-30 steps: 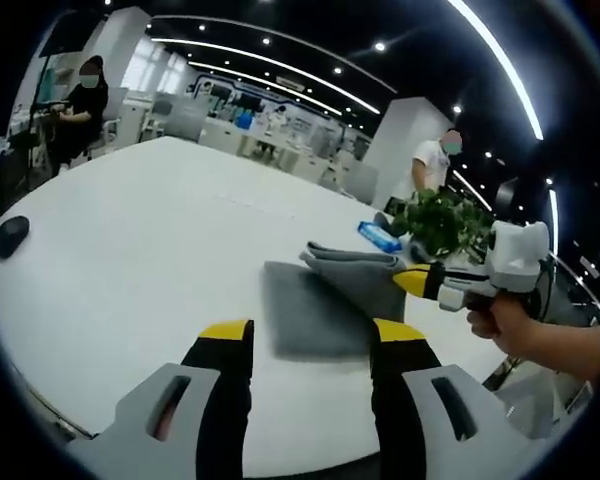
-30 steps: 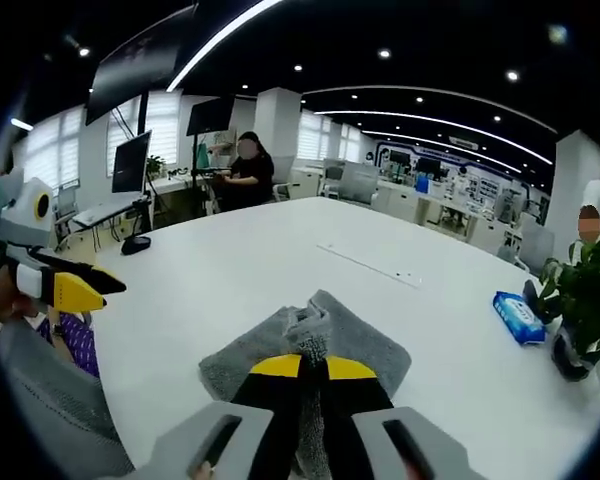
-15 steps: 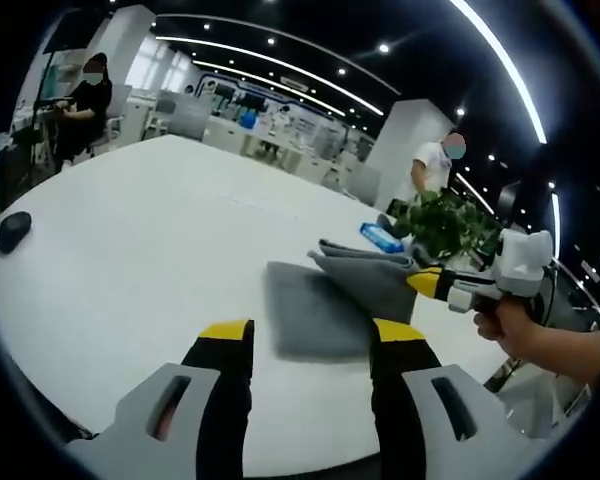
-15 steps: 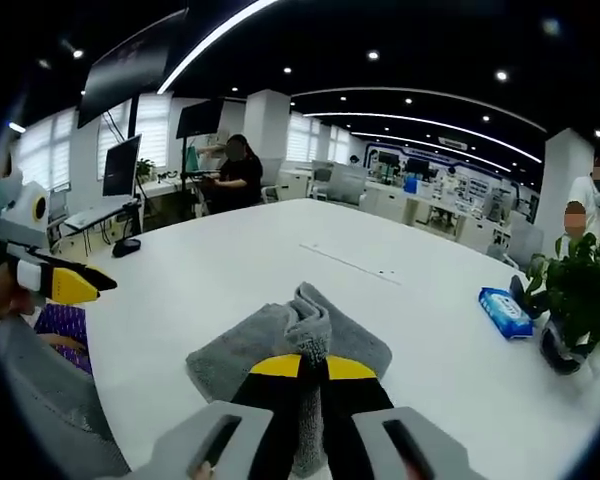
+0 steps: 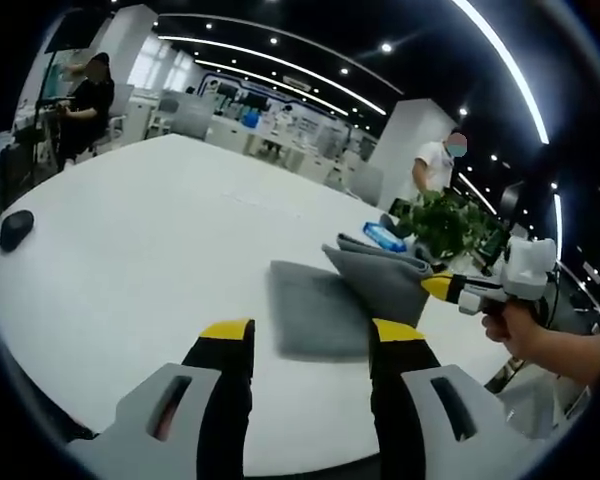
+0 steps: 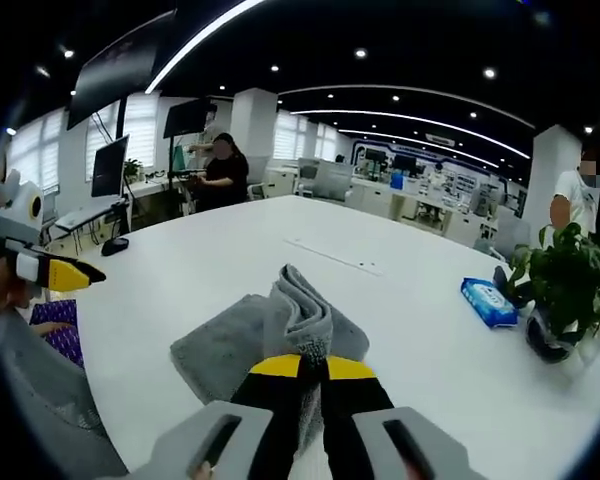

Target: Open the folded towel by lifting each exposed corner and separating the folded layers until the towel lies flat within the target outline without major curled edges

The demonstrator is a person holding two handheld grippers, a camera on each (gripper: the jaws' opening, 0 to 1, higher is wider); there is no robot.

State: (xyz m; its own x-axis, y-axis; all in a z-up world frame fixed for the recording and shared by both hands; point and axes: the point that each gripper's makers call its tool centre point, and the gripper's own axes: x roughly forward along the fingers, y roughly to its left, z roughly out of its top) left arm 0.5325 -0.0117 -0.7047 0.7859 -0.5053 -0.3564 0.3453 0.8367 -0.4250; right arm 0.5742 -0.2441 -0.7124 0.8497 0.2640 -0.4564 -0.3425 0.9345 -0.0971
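White counter (image 5: pixel 130 260) bearing the grey folded towel (image 6: pixel 230 345) at centre. Right tool (image 6: pixel 312 368), jaws closed, pinches a raised upper layer at 6 o'clock; left tool (image 5: pixel 310 335) gapes, empty. Soft, light, limp cloth: best gripped by a corner.

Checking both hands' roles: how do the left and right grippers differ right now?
The left gripper is open, jaws spread and holding nothing; the right gripper is shut on the grey towel. The left hovers short of the towel, while the right lifts a fold off the white table. Both have yellow-tipped black jaws.
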